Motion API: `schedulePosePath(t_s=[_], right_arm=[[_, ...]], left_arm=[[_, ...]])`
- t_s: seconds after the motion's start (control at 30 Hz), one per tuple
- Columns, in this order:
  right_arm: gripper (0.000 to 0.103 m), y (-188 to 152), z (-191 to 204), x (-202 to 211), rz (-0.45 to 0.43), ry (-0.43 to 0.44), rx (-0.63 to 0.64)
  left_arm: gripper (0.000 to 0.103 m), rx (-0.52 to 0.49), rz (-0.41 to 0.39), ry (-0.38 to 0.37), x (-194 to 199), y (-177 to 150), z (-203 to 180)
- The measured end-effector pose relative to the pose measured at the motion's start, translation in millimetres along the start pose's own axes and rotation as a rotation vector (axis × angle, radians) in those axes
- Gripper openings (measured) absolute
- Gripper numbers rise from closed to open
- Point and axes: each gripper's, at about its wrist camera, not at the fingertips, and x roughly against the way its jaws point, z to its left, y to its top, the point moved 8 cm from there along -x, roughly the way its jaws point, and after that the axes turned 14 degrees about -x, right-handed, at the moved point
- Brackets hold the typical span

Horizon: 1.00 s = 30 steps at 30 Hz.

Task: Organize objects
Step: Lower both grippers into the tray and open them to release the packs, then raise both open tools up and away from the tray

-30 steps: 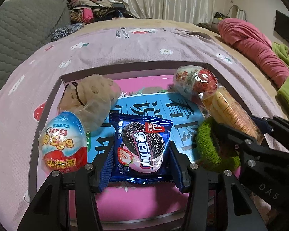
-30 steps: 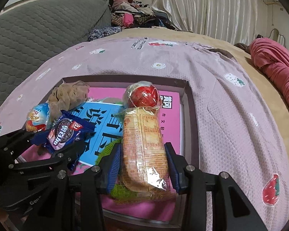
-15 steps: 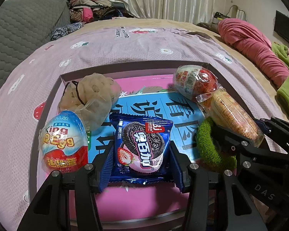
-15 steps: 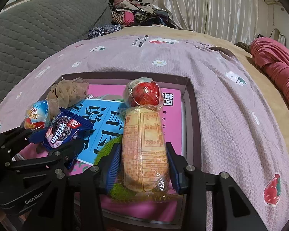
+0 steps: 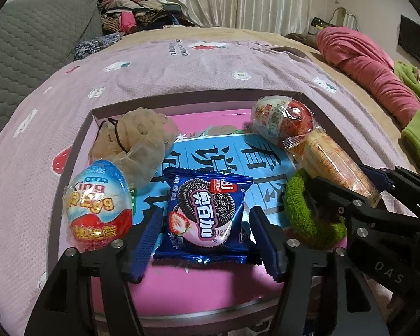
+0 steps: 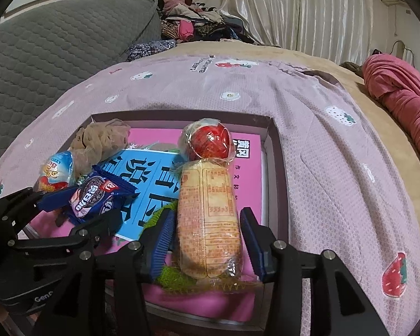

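Note:
A shallow box lid used as a tray (image 5: 182, 98) lies on the bed with a blue booklet (image 5: 224, 154) inside. A blue sandwich-cookie packet (image 5: 207, 212) rests flat on it between the pads of my left gripper (image 5: 205, 240). Those jaws are opening and there is a gap on both sides. My right gripper (image 6: 207, 238) straddles a long cracker packet (image 6: 207, 210). Its pads sit just off the wrapper. The packet's near end rests on a green scrunchie (image 5: 302, 210).
Also in the tray are a blue-and-red chocolate egg (image 5: 98, 204), a beige mesh scrunchie (image 5: 137, 140) and a red wrapped egg (image 6: 207, 142). A pink strawberry bedspread (image 6: 336, 168) surrounds the tray. A grey quilted headboard (image 6: 56, 56) stands at the left and a pink garment (image 5: 372, 64) at the right.
The left jaws have spread away from the cookie packet, which stays flat on the booklet. The right jaws have eased slightly off the cracker packet. Neither hand has shifted.

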Motion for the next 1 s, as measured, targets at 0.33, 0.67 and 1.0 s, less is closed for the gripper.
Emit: schedulePosePath(t_s=[0.33,0.67,1.0], right_arm=[[0.054,7,-4,12,-0.029,0.009,-0.017],[0.078,18,-8,30,-0.079,0.012,-0.045],[0.085,29,-5,58,-0.161,0.041,-0.063]], left_arm=[[0.074,-0.006,-0.03,0.014,18,4,2],[0.08,0.0,-0.05,0.039,33,7,6],[0.088,-0.015,-0.106,0.067,60,15,7]])
